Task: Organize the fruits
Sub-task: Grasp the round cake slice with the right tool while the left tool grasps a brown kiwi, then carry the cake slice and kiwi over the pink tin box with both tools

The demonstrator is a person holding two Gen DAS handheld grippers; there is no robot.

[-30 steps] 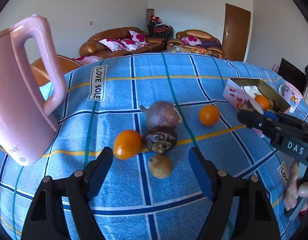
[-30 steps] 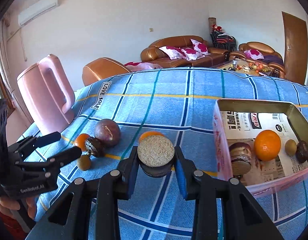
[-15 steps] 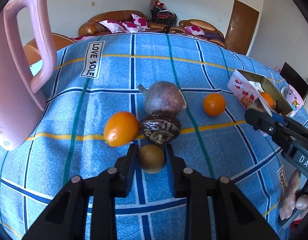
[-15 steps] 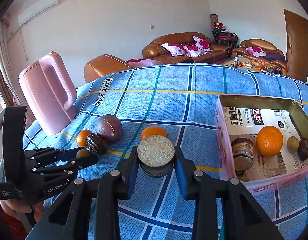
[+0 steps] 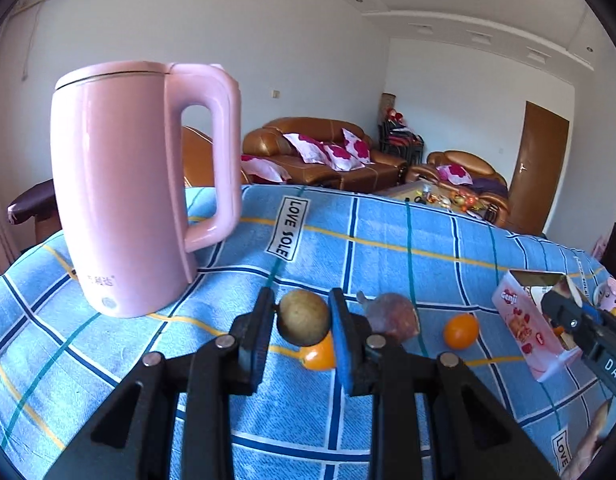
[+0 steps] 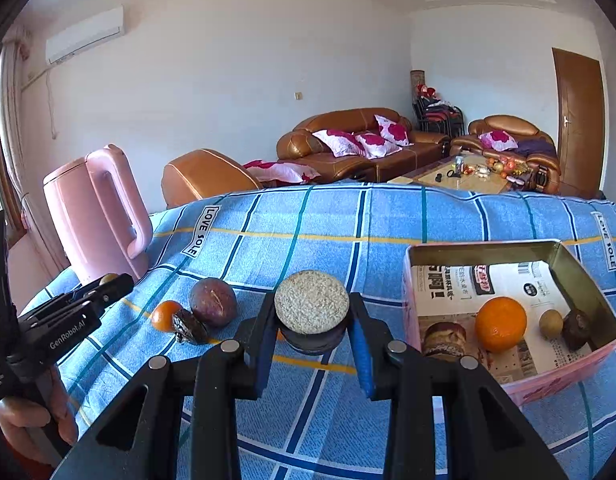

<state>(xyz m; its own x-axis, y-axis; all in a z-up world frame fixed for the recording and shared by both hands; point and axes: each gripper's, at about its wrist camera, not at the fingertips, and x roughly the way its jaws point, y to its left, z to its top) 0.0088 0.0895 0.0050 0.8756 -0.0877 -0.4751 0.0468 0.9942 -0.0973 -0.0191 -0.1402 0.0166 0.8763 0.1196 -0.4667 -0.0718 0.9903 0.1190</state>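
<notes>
Left gripper (image 5: 303, 322) is clamped on a small brown fruit (image 5: 304, 322), pads pressing both sides; the fruit is off the cloth, near-round, its slightly longer axis running upright between the fingers (hard to call a pointing direction on something this round). Right gripper (image 6: 312, 322) is closed on a dark round fruit (image 6: 311, 312) with a pale, grainy flat face; that face tilts up toward the camera, so its short axis points up and back along the fingers.

Outward from the left gripper: an orange citrus (image 5: 319, 354) lies on the blue checked cloth (image 5: 387, 240) just beneath the held fruit, partly hidden by the right finger. A purple passion fruit (image 5: 391, 314) sits just beyond, stem nub at its upper left. A second orange citrus (image 5: 461, 331) sits apart to the right. Pink kettle (image 5: 136, 184) stands upright on the counter at left, handle facing right.

Outward from the right gripper: the pink box (image 6: 547, 384) sits to the right, open top, paper-lined. Inside it: a cut dark fruit (image 6: 443, 338) at the near left, a large orange (image 6: 501, 323) in the middle, a small brown fruit, then a wrinkled dark fruit (image 6: 575, 329) at the right wall. A wrinkled dark piece (image 6: 190, 330) touches the passion fruit on the cloth at left.
</notes>
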